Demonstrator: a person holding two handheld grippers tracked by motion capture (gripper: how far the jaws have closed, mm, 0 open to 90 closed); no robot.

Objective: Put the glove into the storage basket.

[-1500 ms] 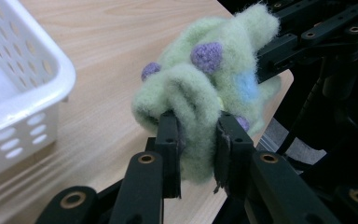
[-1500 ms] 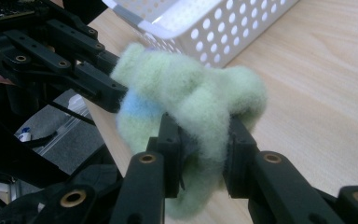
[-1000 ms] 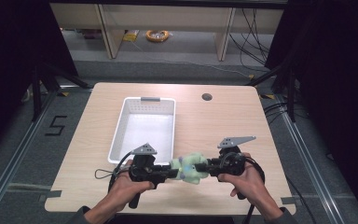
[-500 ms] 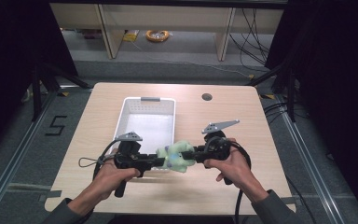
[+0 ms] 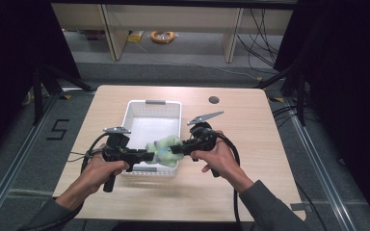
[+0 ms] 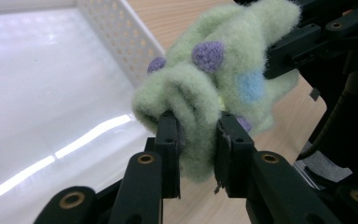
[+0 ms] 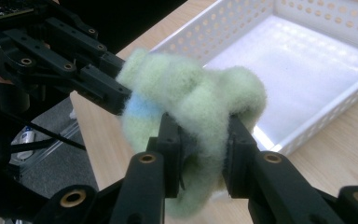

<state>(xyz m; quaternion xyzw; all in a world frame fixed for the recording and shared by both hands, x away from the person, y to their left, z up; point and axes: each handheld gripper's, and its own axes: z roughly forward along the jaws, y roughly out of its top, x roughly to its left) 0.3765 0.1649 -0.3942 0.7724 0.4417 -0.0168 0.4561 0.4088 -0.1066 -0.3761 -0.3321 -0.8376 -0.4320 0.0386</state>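
Fuzzy pale-green felt toy (image 5: 164,148), that's what both hands are hanging onto. It's got purple knobs and a light blue patch on it, pretty shaggy wool all over, and it's squished up so I can't tell what shape it's meant to be.

Left hand-held gripper (image 5: 147,155) comes in from 9 o'clock and its jaws are pinched narrow on a fold of the toy; in the left gripper view (image 6: 196,140) the wool bulges out between and around both jaws. Right hand-held gripper (image 5: 179,148) comes in from 3 o'clock and is clamped on the other end the same way, in the right gripper view (image 7: 200,135) the fuzz wraps over the jaw tips. So the toy hangs stretched between the two, up in the air over the 6 o'clock rim of the basket (image 5: 137,109).

Basket is white plastic with perforated walls, sitting around the middle of the wooden bench (image 5: 250,130). Inside it's just bare glossy white bottom with light glare, nothing in it that I can see. Small dark round hole (image 5: 214,100) in the bench at about 1 o'clock from the basket.
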